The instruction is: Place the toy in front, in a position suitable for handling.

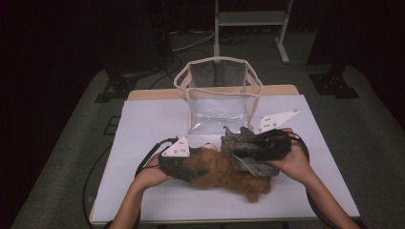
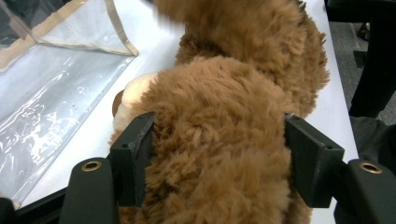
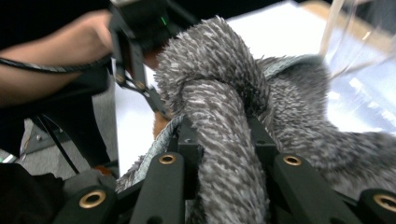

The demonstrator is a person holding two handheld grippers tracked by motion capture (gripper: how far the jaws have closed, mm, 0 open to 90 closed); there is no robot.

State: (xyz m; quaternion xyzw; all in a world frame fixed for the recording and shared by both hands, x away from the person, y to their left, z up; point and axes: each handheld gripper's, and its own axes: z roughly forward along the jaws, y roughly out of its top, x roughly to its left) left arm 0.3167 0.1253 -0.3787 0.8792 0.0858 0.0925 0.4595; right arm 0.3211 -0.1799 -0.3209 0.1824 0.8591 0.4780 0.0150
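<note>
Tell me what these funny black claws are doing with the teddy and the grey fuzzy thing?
A person holds a grabbing tool in each hand. One picture looks down from above the white table; the other two come from little cameras riding on each tool. The left gripper squeezes a brown teddy bear lying on the table. The right gripper pinches a grey fuzzy cloth beside the teddy. Behind them stands a see-through bag with its top open.
</note>
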